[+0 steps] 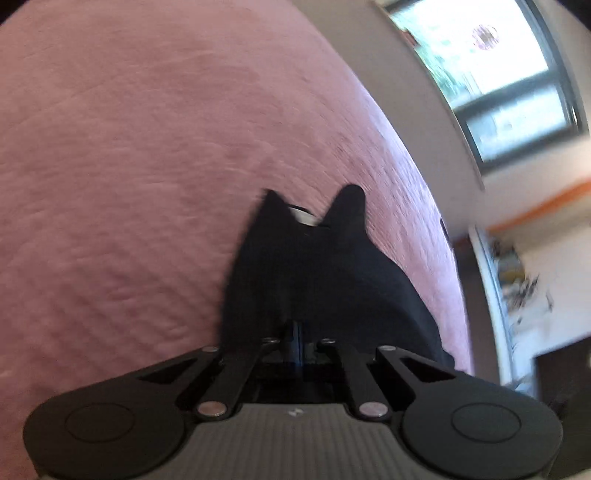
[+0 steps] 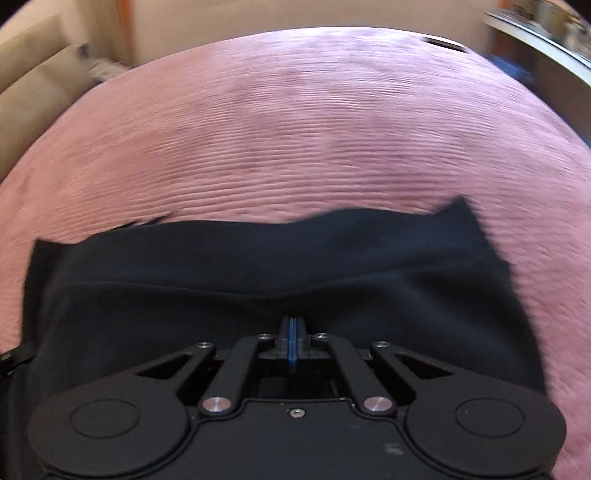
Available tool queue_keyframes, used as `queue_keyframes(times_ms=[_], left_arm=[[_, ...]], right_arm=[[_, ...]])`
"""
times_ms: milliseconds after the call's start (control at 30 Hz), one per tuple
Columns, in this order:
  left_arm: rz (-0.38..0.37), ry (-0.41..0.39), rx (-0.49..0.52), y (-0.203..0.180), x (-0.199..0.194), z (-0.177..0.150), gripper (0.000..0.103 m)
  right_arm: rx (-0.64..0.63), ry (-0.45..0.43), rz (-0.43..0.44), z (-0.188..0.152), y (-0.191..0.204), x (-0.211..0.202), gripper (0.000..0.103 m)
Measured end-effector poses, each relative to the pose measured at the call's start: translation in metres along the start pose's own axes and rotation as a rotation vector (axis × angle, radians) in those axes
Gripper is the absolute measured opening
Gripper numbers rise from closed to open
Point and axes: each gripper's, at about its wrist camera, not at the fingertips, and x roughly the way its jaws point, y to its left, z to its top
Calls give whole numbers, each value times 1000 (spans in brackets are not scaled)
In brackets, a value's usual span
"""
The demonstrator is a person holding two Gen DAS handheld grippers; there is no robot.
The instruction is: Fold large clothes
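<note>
A black garment (image 2: 258, 266) lies across the near part of a pink bedspread (image 2: 295, 129), its far edge wavy and one corner sticking up at the right. My right gripper (image 2: 293, 326) is shut, its blue pads pressed together, and the cloth puckers in at its tips. In the left wrist view the same black garment (image 1: 314, 266) stands bunched over my left gripper (image 1: 296, 326), which is shut on it. Two cloth peaks rise there with a small white patch (image 1: 303, 216) between them. The fingertips of both grippers are hidden under the fabric.
The ribbed pink bedspread (image 1: 129, 147) fills most of both views. A window (image 1: 498, 81) and a white wall stand beyond the bed's right edge. A beige cushion or box (image 2: 33, 74) sits past the far left edge, and a shelf (image 2: 546, 29) with clutter at the far right.
</note>
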Motion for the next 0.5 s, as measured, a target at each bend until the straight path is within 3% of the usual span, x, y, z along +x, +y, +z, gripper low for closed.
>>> queue_keyframes(times_ms=[67, 133, 267, 367, 433, 500], left_arm=[[59, -4, 10, -1, -16, 0, 3], [95, -3, 32, -9, -35, -3, 24], [49, 18, 102, -37, -65, -22, 29], [29, 55, 150, -56, -69, -43, 29], [42, 117, 170, -56, -58, -64, 29], [125, 173, 227, -51, -43, -81, 23]], right_arm=[[1, -7, -59, -3, -8, -12, 0], [11, -21, -52, -5, -6, -33, 0], [-14, -14, 80, -25, 32, -76, 0], [-59, 83, 165, -54, 71, -79, 0], [-98, 126, 150, -73, 88, -69, 0], [-136, 143, 108, -88, 99, -60, 0]])
